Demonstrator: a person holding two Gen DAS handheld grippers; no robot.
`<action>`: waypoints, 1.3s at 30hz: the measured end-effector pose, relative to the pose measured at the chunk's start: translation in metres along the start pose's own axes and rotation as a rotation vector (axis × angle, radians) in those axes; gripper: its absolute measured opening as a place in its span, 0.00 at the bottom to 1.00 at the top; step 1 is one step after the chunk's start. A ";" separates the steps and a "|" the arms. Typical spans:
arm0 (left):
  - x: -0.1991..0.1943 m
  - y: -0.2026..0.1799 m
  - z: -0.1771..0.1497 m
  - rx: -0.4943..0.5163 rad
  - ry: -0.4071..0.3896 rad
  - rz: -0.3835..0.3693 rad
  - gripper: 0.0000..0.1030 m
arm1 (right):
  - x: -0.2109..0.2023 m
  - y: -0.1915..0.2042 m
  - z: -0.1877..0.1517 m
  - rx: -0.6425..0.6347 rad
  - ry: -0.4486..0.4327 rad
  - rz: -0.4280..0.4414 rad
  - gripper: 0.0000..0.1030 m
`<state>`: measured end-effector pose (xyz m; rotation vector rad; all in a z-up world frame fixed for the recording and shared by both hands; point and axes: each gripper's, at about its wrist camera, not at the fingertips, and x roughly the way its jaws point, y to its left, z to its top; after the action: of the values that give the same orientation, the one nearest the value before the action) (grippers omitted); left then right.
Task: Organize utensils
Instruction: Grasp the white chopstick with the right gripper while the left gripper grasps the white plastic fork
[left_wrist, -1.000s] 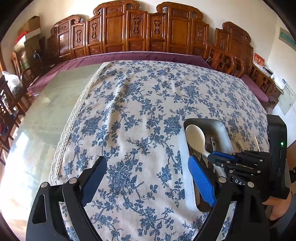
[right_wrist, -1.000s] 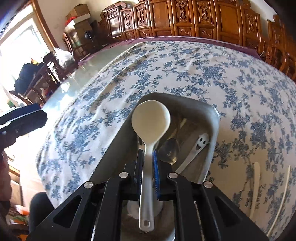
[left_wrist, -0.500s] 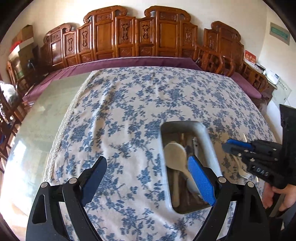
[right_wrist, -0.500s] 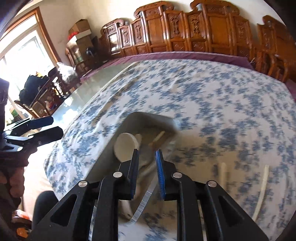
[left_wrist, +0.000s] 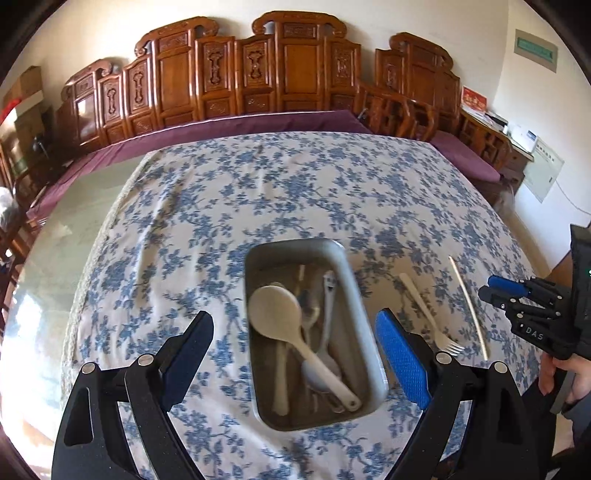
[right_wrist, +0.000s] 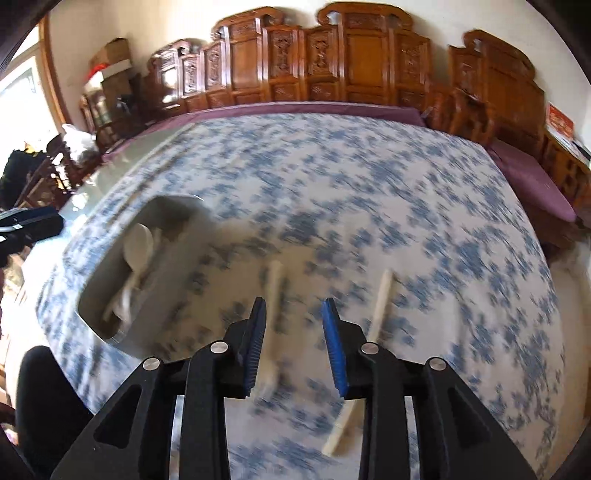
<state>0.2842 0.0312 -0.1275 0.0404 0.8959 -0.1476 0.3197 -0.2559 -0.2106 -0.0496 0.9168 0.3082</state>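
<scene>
Cream plastic, two pieces, lies loose on the blue-flowered cloth of the desk: a fork just beside the metal tray, and a thin stick, possibly a chopstick, a little farther out. We note that both lie on the right side of the tray, their long axes running roughly parallel to the tray's long side, the fork's tines toward the near edge of the desk.

We find the right gripper over this pair. Its jaws are opening and nothing is between them; in its own blurred view the fork sits just left of the gap and the stick just right of it, both running away from the camera. We judge the fork handle the closer target, reached by a small shift left and a descent, the jaws already set across its width.

We record the left gripper spread wide and empty, hanging over the tray, which holds a large cream spoon among several other utensils. It is farther from the loose pieces, so the right hand is better placed for the pick.
</scene>
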 end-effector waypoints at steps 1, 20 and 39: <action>0.001 -0.004 -0.001 0.002 0.002 -0.007 0.83 | 0.001 -0.007 -0.005 0.007 0.008 -0.011 0.34; 0.038 -0.087 -0.016 0.091 0.089 -0.085 0.83 | 0.050 -0.029 -0.047 -0.014 0.179 -0.111 0.09; 0.075 -0.145 -0.021 0.183 0.144 -0.143 0.56 | 0.033 -0.053 -0.068 -0.093 0.146 -0.073 0.06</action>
<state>0.2931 -0.1183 -0.1949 0.1587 1.0277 -0.3635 0.3011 -0.3104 -0.2822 -0.1932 1.0421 0.2821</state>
